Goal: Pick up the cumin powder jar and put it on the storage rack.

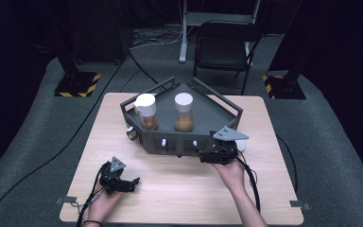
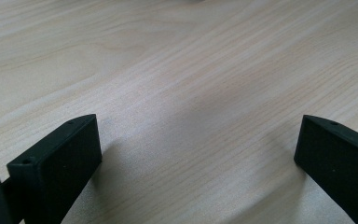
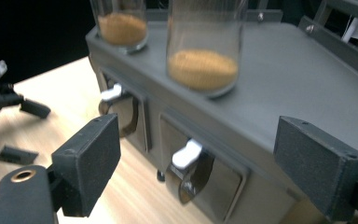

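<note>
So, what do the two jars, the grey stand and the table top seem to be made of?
Jars: clear glass or hard plastic; the brown grains show through the wall. White lids look like matte plastic. Grey stand: matte painted metal or plastic, with visible screws. Table top: pale wood or wood-look laminate, with grain lines.

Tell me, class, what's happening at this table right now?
A person holds a gripper in each hand. The right gripper, jaws open, is at the front of a grey stand carrying two jars of brown granules, lined up with a small white lever. The left gripper rests open over the bare wooden table.
</note>
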{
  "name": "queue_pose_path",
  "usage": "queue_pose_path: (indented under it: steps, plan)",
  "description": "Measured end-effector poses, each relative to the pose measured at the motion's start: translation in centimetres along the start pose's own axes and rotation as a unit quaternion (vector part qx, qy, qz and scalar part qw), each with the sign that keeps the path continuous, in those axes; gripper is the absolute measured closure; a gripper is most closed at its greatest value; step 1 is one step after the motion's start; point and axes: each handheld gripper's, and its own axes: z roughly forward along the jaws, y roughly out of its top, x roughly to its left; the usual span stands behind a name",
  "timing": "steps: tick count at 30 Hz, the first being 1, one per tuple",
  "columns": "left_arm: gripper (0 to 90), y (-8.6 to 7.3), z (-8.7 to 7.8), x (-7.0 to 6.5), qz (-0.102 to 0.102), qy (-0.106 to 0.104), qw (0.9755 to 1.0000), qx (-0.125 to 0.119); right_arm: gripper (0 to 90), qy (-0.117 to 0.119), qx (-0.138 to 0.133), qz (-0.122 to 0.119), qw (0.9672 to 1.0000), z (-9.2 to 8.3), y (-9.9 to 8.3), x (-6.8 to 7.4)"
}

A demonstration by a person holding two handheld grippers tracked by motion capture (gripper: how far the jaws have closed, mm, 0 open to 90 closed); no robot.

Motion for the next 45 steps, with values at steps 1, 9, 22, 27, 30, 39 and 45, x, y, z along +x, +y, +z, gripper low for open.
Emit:
queue_pose_path:
  steps: [1,9,22,27,30,39,45]
  plan:
    - [0.1,0.0,0.0,0.0,0.000,0.000,1.0000,0.000,13.8,0.001,0.004,-0.001,1.0000,-0.1,-0.4,0.1]
    - [0.1,0.0,0.0,0.0,0.000,0.000,1.0000,0.000,13.4,-0.001,0.009,-0.001,1.0000,-0.7,-3.2,0.4]
    - [0.1,0.0,0.0,0.0,0.000,0.000,1.0000,0.000,12.3,0.011,0.034,0.022,0.9991,-0.9,-7.5,-0.2]
    - [0.1,0.0,0.0,0.0,0.000,0.000,1.0000,0.000,11.5,0.011,0.048,0.029,0.9984,-0.9,-8.6,-0.5]
    - [0.1,0.0,0.0,0.0,0.000,0.000,1.0000,0.000,11.4,0.011,0.055,0.033,0.9979,-1.0,-9.1,-0.7]
    - [0.1,0.0,0.0,0.0,0.000,0.000,1.0000,0.000,11.5,0.003,0.082,0.040,0.9958,-1.3,-10.5,-1.3]
    - [0.1,0.0,0.0,0.0,0.000,0.001,1.0000,0.000,11.7,-0.006,0.099,0.036,0.9944,-1.4,-10.6,-1.1]
